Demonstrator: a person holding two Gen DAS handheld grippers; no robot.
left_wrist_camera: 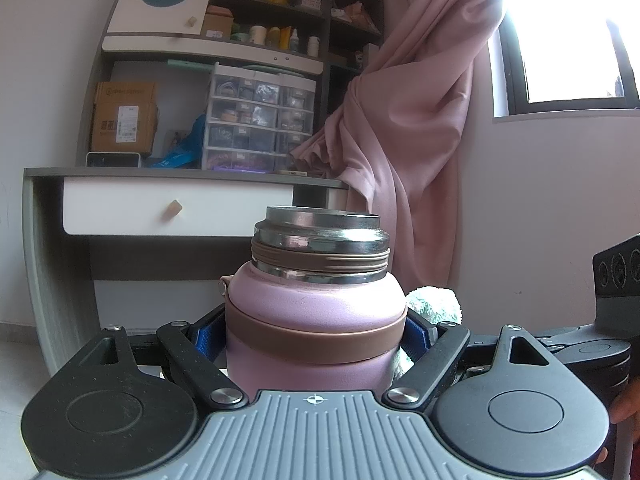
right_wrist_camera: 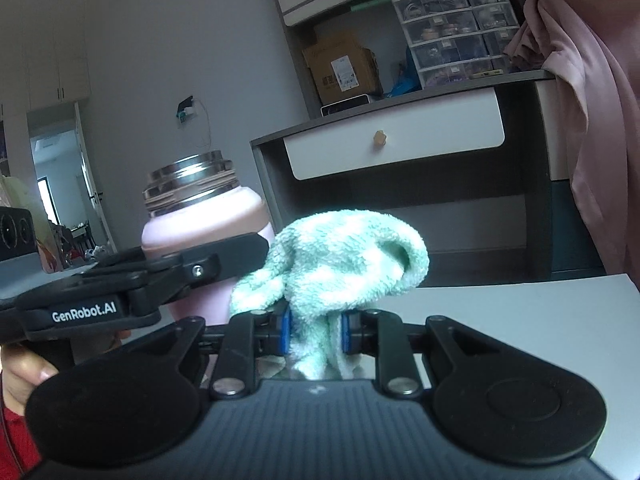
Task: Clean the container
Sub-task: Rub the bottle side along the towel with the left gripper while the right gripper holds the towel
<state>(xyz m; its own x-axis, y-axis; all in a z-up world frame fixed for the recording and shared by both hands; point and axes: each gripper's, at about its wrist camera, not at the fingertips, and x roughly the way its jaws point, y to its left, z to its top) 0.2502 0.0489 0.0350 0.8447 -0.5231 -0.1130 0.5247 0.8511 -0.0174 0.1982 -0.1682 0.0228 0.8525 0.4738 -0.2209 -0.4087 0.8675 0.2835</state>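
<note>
A pink flask with a brown band and an uncapped steel threaded mouth stands upright, filling the middle of the left wrist view. My left gripper is shut on its body, blue pads pressed on both sides. The flask also shows at the left of the right wrist view, with the left gripper's black arm across it. My right gripper is shut on a mint-green fluffy cloth, which bunches up above the pads just right of the flask. A tuft of that cloth peeks from behind the flask's right shoulder.
A grey-white table top lies under the right gripper. Behind stand a desk with a white drawer, shelves with boxes and clear drawer units, and a pink curtain beside a bright window. A person's hand holds the left gripper's handle.
</note>
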